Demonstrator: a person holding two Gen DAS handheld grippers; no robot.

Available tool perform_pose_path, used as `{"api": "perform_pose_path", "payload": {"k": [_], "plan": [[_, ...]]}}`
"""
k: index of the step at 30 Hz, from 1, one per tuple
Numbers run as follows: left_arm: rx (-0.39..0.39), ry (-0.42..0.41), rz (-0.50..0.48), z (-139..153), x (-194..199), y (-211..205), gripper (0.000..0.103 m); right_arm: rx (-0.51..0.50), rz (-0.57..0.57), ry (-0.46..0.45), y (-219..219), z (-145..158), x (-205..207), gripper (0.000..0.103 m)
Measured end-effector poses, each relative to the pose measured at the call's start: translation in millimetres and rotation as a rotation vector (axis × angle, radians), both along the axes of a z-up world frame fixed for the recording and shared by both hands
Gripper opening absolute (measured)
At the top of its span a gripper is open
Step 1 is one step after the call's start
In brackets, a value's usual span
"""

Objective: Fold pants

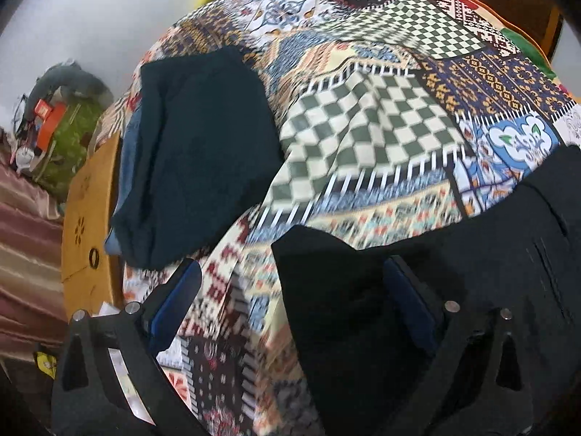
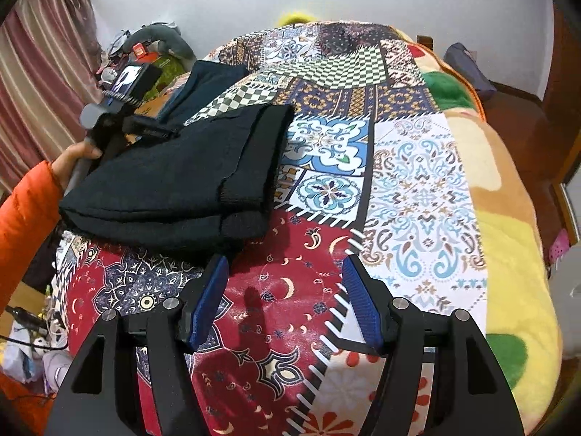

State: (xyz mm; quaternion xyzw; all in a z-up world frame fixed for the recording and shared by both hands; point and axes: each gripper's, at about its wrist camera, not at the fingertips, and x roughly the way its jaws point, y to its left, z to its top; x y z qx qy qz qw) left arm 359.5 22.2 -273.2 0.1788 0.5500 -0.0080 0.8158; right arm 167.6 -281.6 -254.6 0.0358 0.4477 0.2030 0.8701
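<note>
at the far left of the right wrist view, a hand (image 2: 78, 156) in an orange sleeve (image 2: 27, 207) holds the left gripper (image 2: 145, 127), whose small screen shows above it, just behind the left end of the black pants (image 2: 174, 189). in the left wrist view the left gripper (image 1: 290, 312) has its blue-padded fingers spread wide apart; a corner of the black pants (image 1: 345, 290) lies between them, the right finger over the cloth, and nothing is pinched. to the far left in that view lies a separate dark teal folded garment (image 1: 196, 152), resting on a blue garment (image 1: 127, 160) at the bed's left edge, beside a cardboard box (image 1: 85, 218).

the black pants lie folded in a thick, flat stack on the near left part of the patchwork bedspread (image 2: 417, 181), cuffed ends turned toward the right. just near and right of the stack, the right gripper (image 2: 287, 290) hovers over the red patch of the bedspread with its jaws apart and nothing between them; its left fingertip is close to the stack's near edge. at the right, a yellow and green blanket (image 2: 508, 254) runs along the bed's right side.
</note>
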Motion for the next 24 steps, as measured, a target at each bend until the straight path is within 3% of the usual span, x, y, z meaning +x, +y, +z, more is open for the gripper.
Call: {"api": "perform_pose_path", "payload": {"k": [6,11,19,24], "plan": [[-0.038,-0.001,0.033,16,-55,35,0.102,-0.005,0.008,-0.037,0,12,1,0.061],[-0.156,-0.002,0.065,30,-109,57,0.102,-0.004,0.03,-0.067,9,20,3,0.061],[-0.335,-0.019,0.069,47,-178,49,0.101,0.001,0.069,-0.118,25,33,5,0.064],[-0.295,-0.098,0.063,64,-191,36,0.1,-0.006,0.096,-0.129,34,35,13,0.067]]}}
